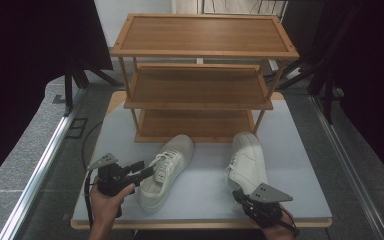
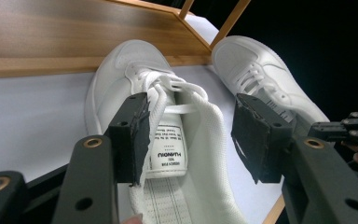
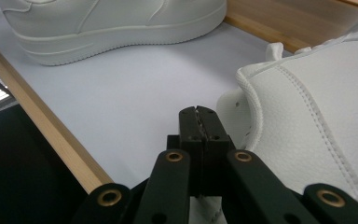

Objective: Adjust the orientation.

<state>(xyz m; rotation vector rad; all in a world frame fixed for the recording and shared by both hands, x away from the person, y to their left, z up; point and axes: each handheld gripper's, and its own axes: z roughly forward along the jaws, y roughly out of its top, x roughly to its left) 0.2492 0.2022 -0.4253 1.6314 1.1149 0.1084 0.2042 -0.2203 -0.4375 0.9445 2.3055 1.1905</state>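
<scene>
Left gripper (image 2: 191,135): jaws apart, straddling the tongue and collar of the left white lace-up sneaker (image 1: 166,170) on the pale blue tabletop (image 1: 205,195), not pressing it. Right gripper (image 3: 199,122): jaws together, nothing between, just beside the heel of the right white leather sneaker (image 1: 247,162). Both sneakers lie before the 3-tier wooden shoe rack (image 1: 200,85).

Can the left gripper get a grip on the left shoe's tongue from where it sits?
Probably yes. The left gripper has open jaws either side of the left shoe, with the tongue between the pads and nothing in the way. Closing should catch it.
</scene>
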